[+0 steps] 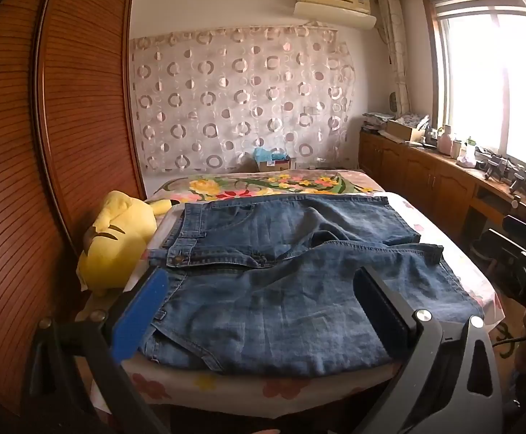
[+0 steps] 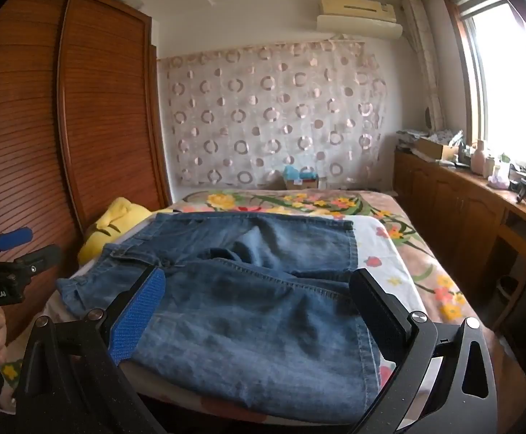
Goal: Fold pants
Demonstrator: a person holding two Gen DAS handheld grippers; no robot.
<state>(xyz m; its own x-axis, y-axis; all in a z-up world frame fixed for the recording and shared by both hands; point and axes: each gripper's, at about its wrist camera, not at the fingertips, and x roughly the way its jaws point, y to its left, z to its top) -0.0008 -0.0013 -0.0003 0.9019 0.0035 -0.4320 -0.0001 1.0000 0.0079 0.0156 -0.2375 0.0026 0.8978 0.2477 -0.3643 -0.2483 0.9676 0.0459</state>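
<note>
A pair of blue denim pants [image 1: 281,275] lies flat across the near end of the bed [image 1: 454,253], waistband to the left, both legs running right. My left gripper [image 1: 263,300] hovers over the near leg, open wide, nothing between its fingers. In the right wrist view the same pants [image 2: 255,307] spread below my right gripper [image 2: 259,307], which is also open and holds nothing. The left gripper [image 2: 20,246] shows at the left edge there, held by a hand. The right gripper's body shows at the right edge of the left wrist view.
A yellow plush toy [image 1: 118,238] sits at the bed's left edge beside the wooden wardrobe [image 1: 46,126]. A floral bedspread [image 2: 299,199] covers the far bed. A wooden cabinet [image 2: 461,202] with clutter runs along the window wall on the right. A small box [image 1: 275,161] stands by the curtain.
</note>
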